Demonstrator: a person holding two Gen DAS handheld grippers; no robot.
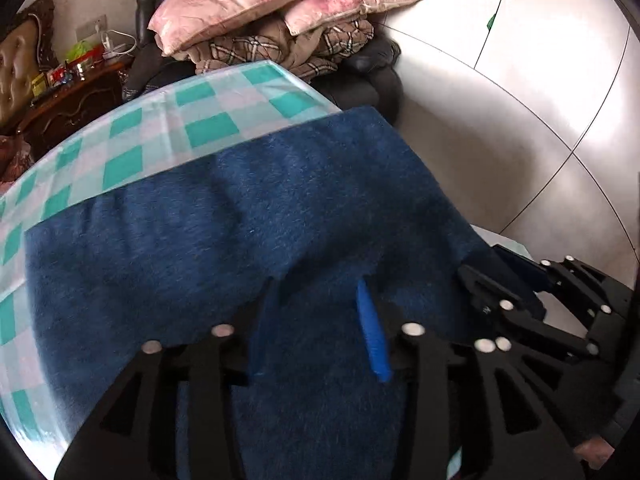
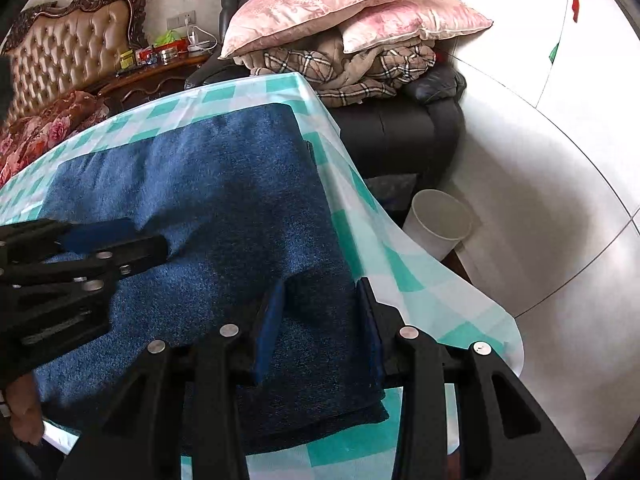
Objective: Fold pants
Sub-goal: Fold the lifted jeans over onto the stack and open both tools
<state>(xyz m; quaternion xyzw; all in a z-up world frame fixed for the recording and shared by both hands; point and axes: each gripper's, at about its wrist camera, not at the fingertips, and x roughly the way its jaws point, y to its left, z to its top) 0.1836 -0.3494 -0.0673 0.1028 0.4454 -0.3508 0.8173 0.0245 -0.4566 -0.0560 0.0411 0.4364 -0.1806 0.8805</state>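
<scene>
I see bare checkered desk (image 2: 248,92) only as a strip along the far edge and far left. The blue pants (image 2: 224,184) fill the middle. Beyond the far edge, stacked pillows (image 2: 344,12) on the black armchair (image 2: 400,136) block passage. At right, open floor (image 2: 540,208), a white bin (image 2: 438,220) near the desk.

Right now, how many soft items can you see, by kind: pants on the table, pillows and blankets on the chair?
Blue pants: 1, lying on the checked tablecloth
Pink pillows: 2, stacked on the black chair
Plaid blanket: 1, bundled under the pillows
Total: 4
</scene>
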